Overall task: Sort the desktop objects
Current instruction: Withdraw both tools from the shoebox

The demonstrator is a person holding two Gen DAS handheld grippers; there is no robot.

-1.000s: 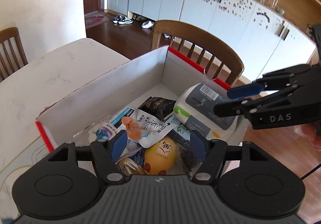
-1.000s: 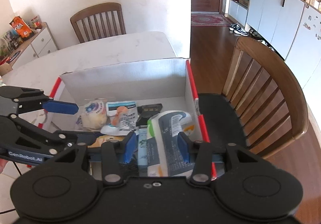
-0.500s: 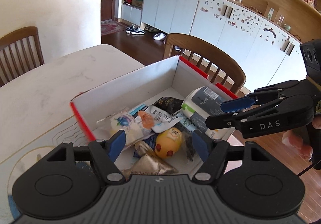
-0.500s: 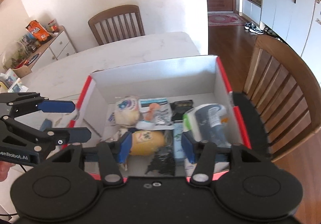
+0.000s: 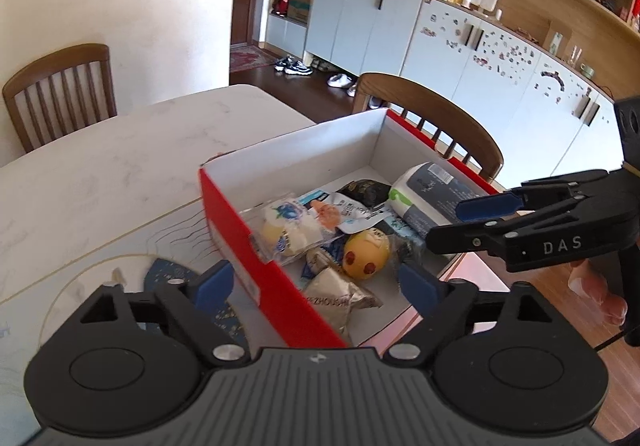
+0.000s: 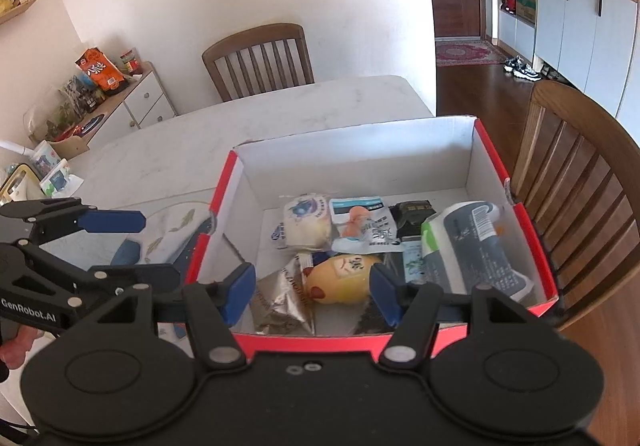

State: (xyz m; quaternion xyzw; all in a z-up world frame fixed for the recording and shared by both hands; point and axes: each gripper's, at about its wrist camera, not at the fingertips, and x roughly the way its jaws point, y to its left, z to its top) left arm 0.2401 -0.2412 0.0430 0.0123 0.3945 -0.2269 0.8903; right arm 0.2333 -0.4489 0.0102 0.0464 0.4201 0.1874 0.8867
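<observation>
A red cardboard box (image 5: pixel 228 218) (image 6: pixel 496 162) with a white inside sits at the table's corner. It holds a yellow ball-shaped snack (image 5: pixel 366 254) (image 6: pixel 344 278), a silver pouch (image 5: pixel 336 292) (image 6: pixel 280 298), a wrapped white bun (image 5: pixel 288 228) (image 6: pixel 306 222), a wet-wipes pack (image 5: pixel 434 192) (image 6: pixel 468 246) and other packets. My left gripper (image 5: pixel 316 286) (image 6: pixel 116 242) is open and empty, above the box's near left wall. My right gripper (image 6: pixel 314 292) (image 5: pixel 460 220) is open and empty, above the box's near edge.
The box stands on a white marble table (image 5: pixel 120 162) (image 6: pixel 280 106) with a patterned mat (image 5: pixel 100 266). Dark blue items (image 6: pixel 128 250) lie left of the box. Wooden chairs (image 5: pixel 432 106) (image 6: pixel 260 54) stand around. A low cabinet with clutter (image 6: pixel 100 94) is far left.
Both grippers have pulled back and up from the box. The left one has shifted left, over the box's red wall. Both stayed open and empty.
</observation>
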